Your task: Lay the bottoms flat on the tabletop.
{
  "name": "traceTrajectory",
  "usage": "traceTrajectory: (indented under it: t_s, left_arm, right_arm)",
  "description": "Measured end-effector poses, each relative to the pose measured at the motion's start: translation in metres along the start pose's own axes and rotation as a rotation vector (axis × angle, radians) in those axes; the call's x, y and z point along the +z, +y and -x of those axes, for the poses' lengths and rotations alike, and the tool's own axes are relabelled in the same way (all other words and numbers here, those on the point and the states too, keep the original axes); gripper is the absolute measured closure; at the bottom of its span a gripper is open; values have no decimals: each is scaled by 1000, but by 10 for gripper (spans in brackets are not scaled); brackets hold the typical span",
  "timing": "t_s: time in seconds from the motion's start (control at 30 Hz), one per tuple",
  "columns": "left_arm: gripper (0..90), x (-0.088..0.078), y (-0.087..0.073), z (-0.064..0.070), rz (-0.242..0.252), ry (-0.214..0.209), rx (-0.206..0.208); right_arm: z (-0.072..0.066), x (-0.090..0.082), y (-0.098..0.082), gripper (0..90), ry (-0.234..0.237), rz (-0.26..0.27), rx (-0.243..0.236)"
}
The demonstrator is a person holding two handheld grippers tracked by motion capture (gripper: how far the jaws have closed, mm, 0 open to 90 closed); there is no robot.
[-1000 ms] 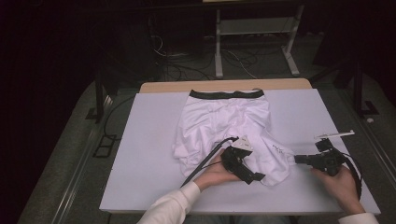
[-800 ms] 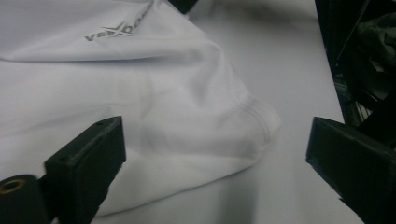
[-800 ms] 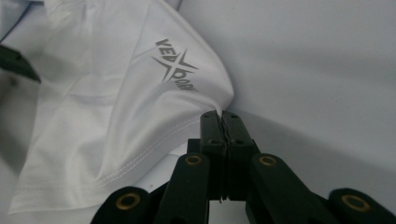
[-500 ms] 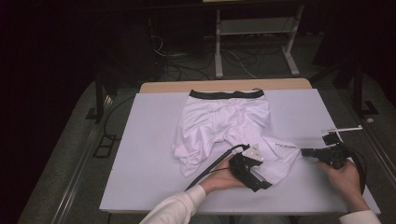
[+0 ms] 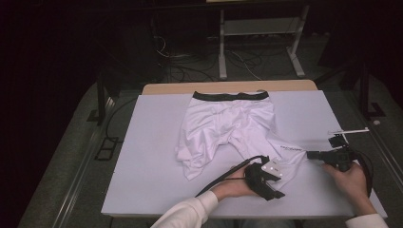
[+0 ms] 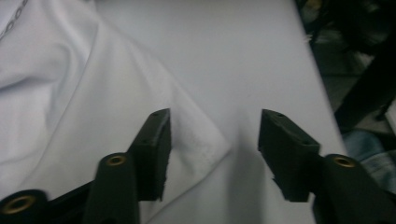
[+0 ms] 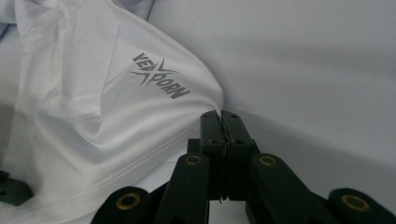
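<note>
White shorts [image 5: 228, 130] lie spread on the tabletop [image 5: 142, 156], black waistband [image 5: 231, 96] at the far edge, legs toward the person; the landmark throughout is the near-right leg hem [image 5: 290, 154], where both tools meet. Right gripper [image 5: 313, 154] sits just right of that hem, its fingers [image 7: 223, 135] pressed together on the hem's edge beside a grey printed logo [image 7: 159, 77], presumably to pin or lift that corner; whether cloth lies between the pads is hard to make out, since the fold hides the seam. Left gripper [image 5: 278, 183] lies just near of the hem, fingers [image 6: 156, 140] half apart and lately closing, the hem's pointed corner [image 6: 210, 149] between them but not yet pinched; a second hold there would let the leg be folded or pulled flat. The shorts' left leg is bunched, its hem folded under and unseen; the person is cut off at the forearms; the room beyond the tabletop is too dark to read.
</note>
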State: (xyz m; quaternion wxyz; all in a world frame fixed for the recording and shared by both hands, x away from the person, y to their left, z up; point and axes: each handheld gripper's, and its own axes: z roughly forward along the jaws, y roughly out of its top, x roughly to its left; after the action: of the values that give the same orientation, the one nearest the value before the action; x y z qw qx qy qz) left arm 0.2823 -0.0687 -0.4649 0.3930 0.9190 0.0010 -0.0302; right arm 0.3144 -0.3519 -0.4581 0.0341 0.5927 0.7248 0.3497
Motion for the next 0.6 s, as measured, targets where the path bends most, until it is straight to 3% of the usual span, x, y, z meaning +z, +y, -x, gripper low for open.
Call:
traceTrajectory:
  t_s: [0.13, 0.23, 0.3, 0.4, 0.53, 0.6]
  left_arm:
    - [620, 0, 2, 2, -19, 71, -4]
    - [763, -1, 0, -1, -2, 107, -40]
    - [853, -1, -1, -4, 10, 109, -78]
    - [864, -3, 0, -4, -2, 106, -105]
    - [865, -12, -1, 4, -47, 90, -86]
    - [865, -19, -6, 9, -38, 86, -81]
  right_arm:
    - [-1, 0, 0, 875, 4, -1, -1]
    - [-1, 0, 0, 876, 6, -4, -4]
    - [-2, -2, -1, 876, 14, 0, -3]
    - [-5, -8, -6, 876, 40, 9, 14]
    - [-13, -20, -18, 876, 88, 18, 43]
    - [-17, -24, -24, 876, 104, 17, 48]
